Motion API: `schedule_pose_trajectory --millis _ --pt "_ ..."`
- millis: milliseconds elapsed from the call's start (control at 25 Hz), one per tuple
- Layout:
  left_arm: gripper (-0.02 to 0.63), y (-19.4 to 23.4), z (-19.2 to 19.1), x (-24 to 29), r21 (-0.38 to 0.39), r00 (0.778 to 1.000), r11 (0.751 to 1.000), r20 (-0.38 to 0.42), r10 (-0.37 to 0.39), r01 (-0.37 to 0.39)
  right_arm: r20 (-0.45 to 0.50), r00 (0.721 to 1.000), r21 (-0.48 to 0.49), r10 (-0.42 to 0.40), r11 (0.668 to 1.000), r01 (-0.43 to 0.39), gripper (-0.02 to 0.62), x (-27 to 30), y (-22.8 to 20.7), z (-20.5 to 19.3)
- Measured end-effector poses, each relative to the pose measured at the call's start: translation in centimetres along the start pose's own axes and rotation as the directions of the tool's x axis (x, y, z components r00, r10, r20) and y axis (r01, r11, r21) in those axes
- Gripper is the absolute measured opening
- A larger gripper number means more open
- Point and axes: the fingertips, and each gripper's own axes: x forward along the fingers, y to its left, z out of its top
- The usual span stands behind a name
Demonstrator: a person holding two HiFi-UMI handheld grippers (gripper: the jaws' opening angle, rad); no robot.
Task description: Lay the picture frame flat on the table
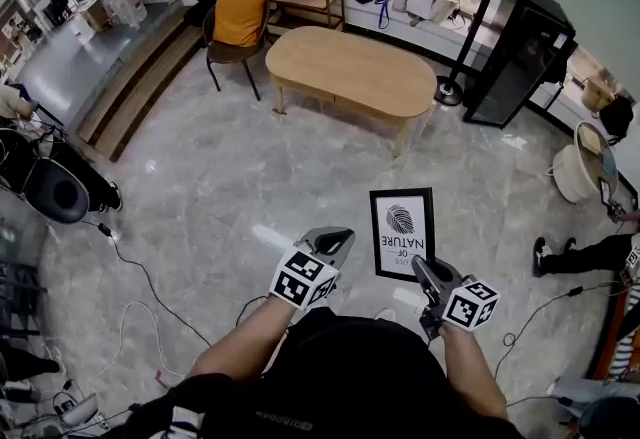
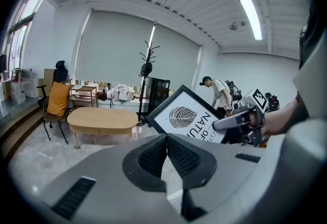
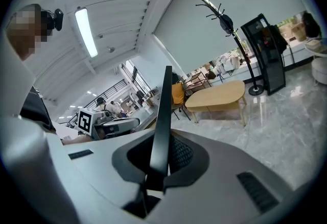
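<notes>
2 hand-held grippers are held out over the grey marble floor (image 1: 230, 177), close in front of the person. The right hand-held gripper (image 3: 159, 164) is clamped on the near edge of the picture frame (image 1: 402, 232), whose black border rises edge-on between its pads in the right gripper view. The frame is in the air, its white leaf print facing up toward the person. The left hand-held gripper (image 2: 166, 141) is just left of the frame and apart from it, its pads pressed together with nothing between them. The oval wooden worktop (image 1: 345, 72) stands farther off, well apart from the frame. A chair with an orange cushion (image 1: 240, 12) is at its far left.
</notes>
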Motion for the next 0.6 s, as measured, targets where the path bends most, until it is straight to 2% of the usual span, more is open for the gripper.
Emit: schedule_pose_trajectory --millis 280,480,600 --pt "0.005 2.7 -2.5 -1.6 -0.015 0.999 0.999 -0.030 -0.041 0.041 0.010 1.000 0.109 0.013 0.994 -0.014 0.018 4.4 1.1 -1.2" --pt "0.005 6.5 -4.3 -3.0 -0.047 0.997 0.998 -0.058 -0.047 0.044 0.025 1.000 0.114 0.016 0.993 -0.019 0.018 8.4 2.9 -1.4" --pt "0.005 9.2 -4.7 -3.4 -0.053 0.997 0.998 -0.072 -0.026 0.022 -0.008 1.000 0.129 0.012 0.992 -0.011 0.018 10.5 3.3 -2.2"
